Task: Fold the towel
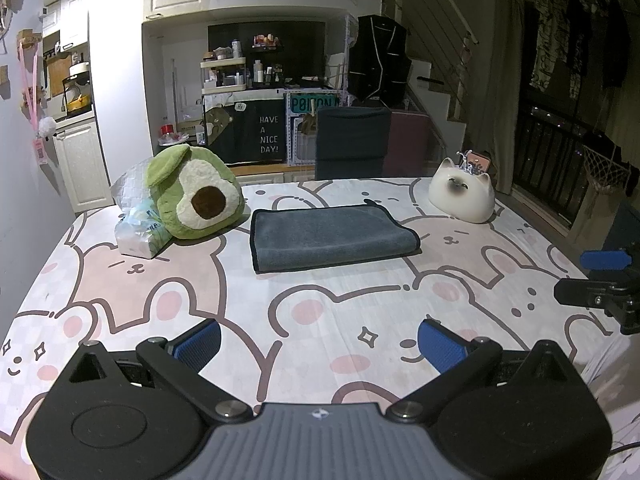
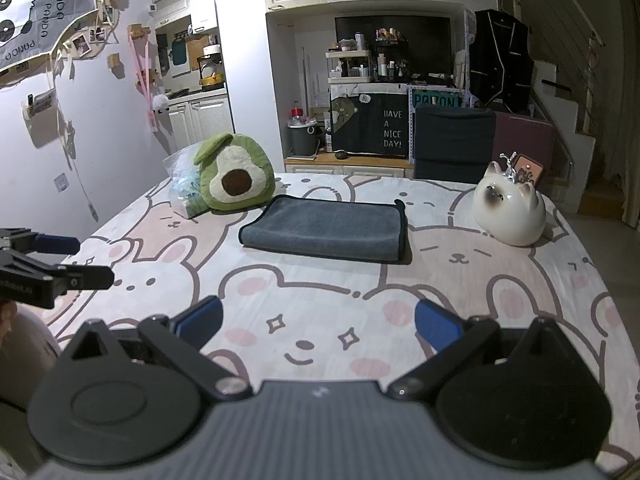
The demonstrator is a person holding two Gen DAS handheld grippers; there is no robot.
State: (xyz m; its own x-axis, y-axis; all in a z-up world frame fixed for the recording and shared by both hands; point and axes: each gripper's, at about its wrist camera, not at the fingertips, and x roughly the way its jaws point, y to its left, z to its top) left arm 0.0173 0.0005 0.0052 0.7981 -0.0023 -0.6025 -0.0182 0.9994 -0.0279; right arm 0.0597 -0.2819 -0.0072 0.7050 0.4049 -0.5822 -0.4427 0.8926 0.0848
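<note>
Both the left gripper (image 1: 318,342) and right gripper (image 2: 318,326) hover spread wide, empty, near the folded grey microfibre towel (image 1: 330,237) (layers may slip apart if pinched shallowly).

This is a lived-in home, a small loft-style flat. At 12 o'clock an alcove holds a shelf of bottles and jars (image 2: 360,64) above a curtain reading "HAVE A NICE DAY!" (image 2: 392,128). At 10 o'clock a kitchenette (image 2: 200,92) shows white cabinets and a yellow pot. At 2 o'clock a staircase (image 2: 568,92) climbs the wall, and clothes on a rail (image 1: 576,40) hang at 1 o'clock. An avocado plush cushion (image 2: 236,174) and a cat-shaped ceramic jar (image 2: 510,210) sit on a bunny-print cloth (image 2: 320,312). Photos and a panda banner (image 2: 36,28) cover the wall at 10 o'clock.
</note>
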